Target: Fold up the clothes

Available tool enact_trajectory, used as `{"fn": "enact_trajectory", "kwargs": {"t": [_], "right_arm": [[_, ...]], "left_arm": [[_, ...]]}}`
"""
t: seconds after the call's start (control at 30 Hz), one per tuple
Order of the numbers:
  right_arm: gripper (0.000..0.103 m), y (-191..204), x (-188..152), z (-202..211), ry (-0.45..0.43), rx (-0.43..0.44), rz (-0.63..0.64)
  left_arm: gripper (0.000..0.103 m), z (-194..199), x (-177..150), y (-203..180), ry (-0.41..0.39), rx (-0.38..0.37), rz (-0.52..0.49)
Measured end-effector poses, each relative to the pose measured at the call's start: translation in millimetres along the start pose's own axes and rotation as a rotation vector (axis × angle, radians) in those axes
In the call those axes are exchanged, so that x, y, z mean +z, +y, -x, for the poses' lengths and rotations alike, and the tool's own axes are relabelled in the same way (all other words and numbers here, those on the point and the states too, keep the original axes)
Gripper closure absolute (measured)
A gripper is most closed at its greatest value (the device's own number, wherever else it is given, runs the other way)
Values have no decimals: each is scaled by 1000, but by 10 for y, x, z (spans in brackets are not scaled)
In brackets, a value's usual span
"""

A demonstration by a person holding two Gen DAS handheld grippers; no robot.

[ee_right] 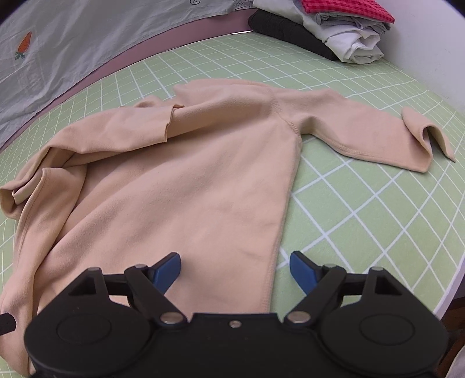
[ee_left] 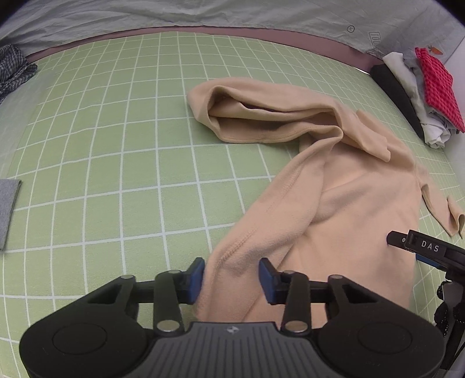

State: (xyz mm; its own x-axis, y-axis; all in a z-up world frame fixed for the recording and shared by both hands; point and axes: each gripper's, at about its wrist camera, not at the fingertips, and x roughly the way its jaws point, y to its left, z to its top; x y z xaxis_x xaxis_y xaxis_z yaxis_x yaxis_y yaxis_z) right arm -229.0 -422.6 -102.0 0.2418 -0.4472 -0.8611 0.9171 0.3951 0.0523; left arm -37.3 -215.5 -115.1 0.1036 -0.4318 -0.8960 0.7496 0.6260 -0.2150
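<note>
Where the beige long-sleeved top point(ee_right: 189, 189) lies spread across the green gridded mat point(ee_left: 116, 145), both grippers hang over its near end, pointing steeply down. The left gripper point(ee_left: 232, 276) has its blue pads drawn in on a raised ridge of fabric along the top's left side, and the cloth fills the gap between them, so it looks to be pinching that fold. The right gripper point(ee_right: 235, 267) stands spread wide over the near right corner of the body. The side seam runs down between its pads, and neither pad presses on the cloth.

The top itself is only half tidy. Seen from the right wrist, its right sleeve point(ee_right: 377, 136) stretches flat out towards the mat's edge with the cuff curled over. On the other side the fabric is bunched and rolled into a loose open loop point(ee_left: 247, 116), with the other sleeve folded across the chest.

At the far right corner sits a stack of folded clothes point(ee_right: 334, 35), dark at the bottom, pale in the middle, and a red checked piece point(ee_right: 348, 8) on top. Beyond the mat lies a grey sheet point(ee_right: 72, 43) with a small carrot motif point(ee_right: 24, 43). A grey cloth point(ee_left: 7, 209) shows at the left edge, and a dark checked one point(ee_left: 14, 69) sits in the far left corner.
</note>
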Motion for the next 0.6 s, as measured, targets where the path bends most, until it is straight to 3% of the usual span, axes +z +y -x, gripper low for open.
{"fn": "enact_trajectory", "kwargs": {"t": [0.03,0.13,0.2,0.27,0.37,0.43,0.6], "right_arm": [[20,7,-10,7,-1,3,3],[25,23,-37,31,-7,13,27],[38,37,-55,54,-22,18,65],[62,11,-50,72,-30,42,84],[86,-50,-35,92,-36,77,103],[92,-110,-23,95,-31,89,112],[93,-305,53,85,-22,95,171]], "left_arm": [[90,-8,-9,15,1,4,9],[95,-7,-47,71,-5,11,52],[97,13,-80,115,-15,11,93],[98,36,-118,135,-23,15,134],[98,83,-200,84,-29,26,167],[98,118,-271,10,-30,37,182],[96,185,-448,-213,-24,76,229]]}}
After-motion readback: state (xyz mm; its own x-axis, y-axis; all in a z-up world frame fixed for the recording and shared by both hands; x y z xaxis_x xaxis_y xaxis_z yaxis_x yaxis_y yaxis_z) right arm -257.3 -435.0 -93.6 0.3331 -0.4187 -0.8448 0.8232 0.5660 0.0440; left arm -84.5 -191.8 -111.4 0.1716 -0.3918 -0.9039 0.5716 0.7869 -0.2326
